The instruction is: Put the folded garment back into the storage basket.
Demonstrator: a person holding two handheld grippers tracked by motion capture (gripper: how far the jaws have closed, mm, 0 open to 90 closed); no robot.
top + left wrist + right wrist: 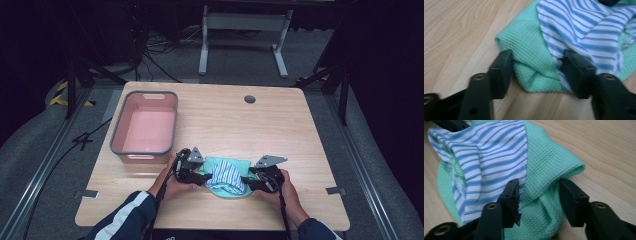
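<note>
A mint-green waffle cloth (pixel 241 164) lies bunched at the near middle of the wooden table (pixel 280 125), with a blue-and-white striped cloth (pixel 227 176) crumpled on top of it. My left gripper (pixel 204 177) is at the bundle's left edge and my right gripper (pixel 245 181) at its right edge. In the left gripper view, the open left gripper (pixel 535 67) straddles a fold of green cloth (pixel 524 42), with the striped cloth (pixel 584 30) at its right jaw. In the right gripper view, the open right gripper (pixel 539 195) straddles a green fold (pixel 549 157) beside the striped cloth (pixel 491 155).
A pink bin with a grey rim (pixel 117 135) stands at the table's left, close behind my left hand. A round cable hole (pixel 249 99) sits near the far edge. Bare wood stretches to the right and behind the cloths.
</note>
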